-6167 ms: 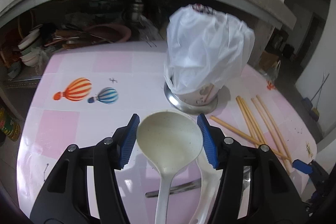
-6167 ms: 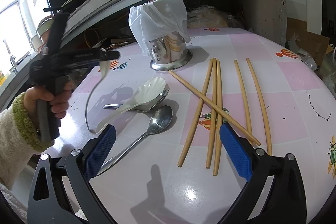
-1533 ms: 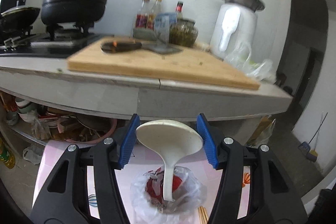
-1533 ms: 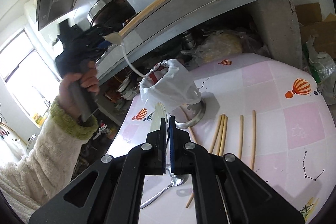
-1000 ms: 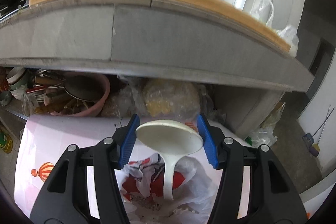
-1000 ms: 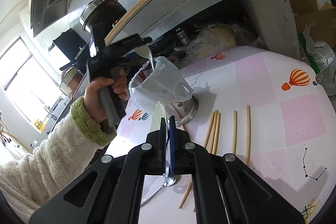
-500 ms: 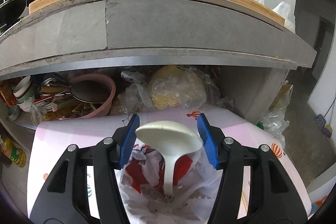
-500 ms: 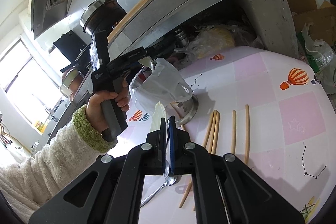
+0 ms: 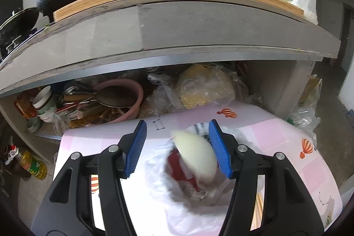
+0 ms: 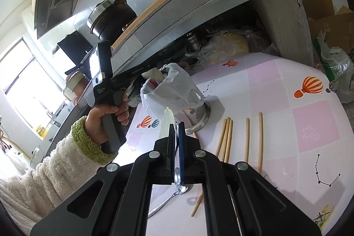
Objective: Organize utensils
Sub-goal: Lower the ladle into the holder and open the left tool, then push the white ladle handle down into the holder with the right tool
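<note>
Right under my nose, my right gripper (image 10: 176,132) is clenched tight on a thin pale spoon (image 10: 168,119) that pokes up between the pads, waiting its turn. Below it, a shiny steel spoon (image 10: 171,195) lies on the pink checked tablecloth (image 10: 309,125), and the tan wooden chopsticks (image 10: 226,136) are spread out beside it, all untouched. Further off, my left gripper (image 9: 177,147) has its jaws parted, and the cream plastic ladle (image 9: 195,153) is blurred and tilted between them, leaning towards the right pad and dropping free, I'd say, into the bag-lined steel utensil cup (image 10: 177,92) (the white bag hides what's inside). So: one piece going in, and I reckon most of the sorting is left to do.
</note>
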A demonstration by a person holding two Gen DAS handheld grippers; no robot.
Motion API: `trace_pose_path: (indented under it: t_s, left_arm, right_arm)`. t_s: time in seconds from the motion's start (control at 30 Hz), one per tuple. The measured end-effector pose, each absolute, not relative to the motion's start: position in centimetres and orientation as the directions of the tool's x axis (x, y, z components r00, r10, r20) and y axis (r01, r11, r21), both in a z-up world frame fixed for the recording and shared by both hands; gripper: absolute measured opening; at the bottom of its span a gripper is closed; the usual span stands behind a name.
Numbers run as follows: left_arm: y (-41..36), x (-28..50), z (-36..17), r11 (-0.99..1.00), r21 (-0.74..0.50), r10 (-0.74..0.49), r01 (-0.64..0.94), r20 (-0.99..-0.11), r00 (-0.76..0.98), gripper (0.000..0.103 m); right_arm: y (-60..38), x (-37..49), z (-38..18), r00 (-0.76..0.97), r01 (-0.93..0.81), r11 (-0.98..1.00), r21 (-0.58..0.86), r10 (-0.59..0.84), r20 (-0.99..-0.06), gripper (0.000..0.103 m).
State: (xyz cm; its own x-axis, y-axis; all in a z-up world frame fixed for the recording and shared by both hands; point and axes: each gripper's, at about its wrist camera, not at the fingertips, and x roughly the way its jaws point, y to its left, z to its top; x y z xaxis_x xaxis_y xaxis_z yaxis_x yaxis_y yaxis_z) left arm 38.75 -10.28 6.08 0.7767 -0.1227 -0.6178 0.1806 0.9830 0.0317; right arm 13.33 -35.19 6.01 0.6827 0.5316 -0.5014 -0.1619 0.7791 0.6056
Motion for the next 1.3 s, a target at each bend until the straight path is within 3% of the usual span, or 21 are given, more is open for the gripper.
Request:
trace_pose_path:
  t_s: [0.33, 0.63, 0.8, 1.0, 1.3]
  left_arm:
    - [-7.3, 38.3, 7.4, 0.993, -0.026, -0.104, 0.112, -0.616, 0.781, 0.056]
    - [-1.1, 32.1, 9.5, 0.988, -0.148, -0.123, 0.050, -0.541, 0.832, 0.069]
    - [3.4, 26.7, 8.7, 0.985, -0.171, -0.100, 0.012, -0.518, 0.850, 0.073]
    - [7.5, 22.3, 5.9, 0.990, -0.130, -0.026, -0.056, -0.554, 0.832, 0.074]
    - [11.0, 17.5, 3.3, 0.990, -0.067, 0.064, -0.122, -0.562, 0.825, 0.074]
  right_arm:
    - [-34.6, 12.5, 7.7, 0.698, -0.170, 0.801, 0.573, 0.509, -0.504, 0.003]
    - [-34.6, 15.4, 13.3, 0.743, -0.238, 0.820, 0.520, 0.499, -0.446, 0.003]
    - [-33.2, 19.5, 17.7, 0.771, -0.290, 0.854, 0.431, 0.476, -0.424, 0.003]
    - [-30.0, 25.4, 20.7, 0.792, -0.308, 0.904, 0.297, 0.416, -0.446, 0.003]
    - [-24.3, 31.7, 18.4, 0.794, -0.293, 0.956, 0.013, 0.251, -0.553, 0.003]
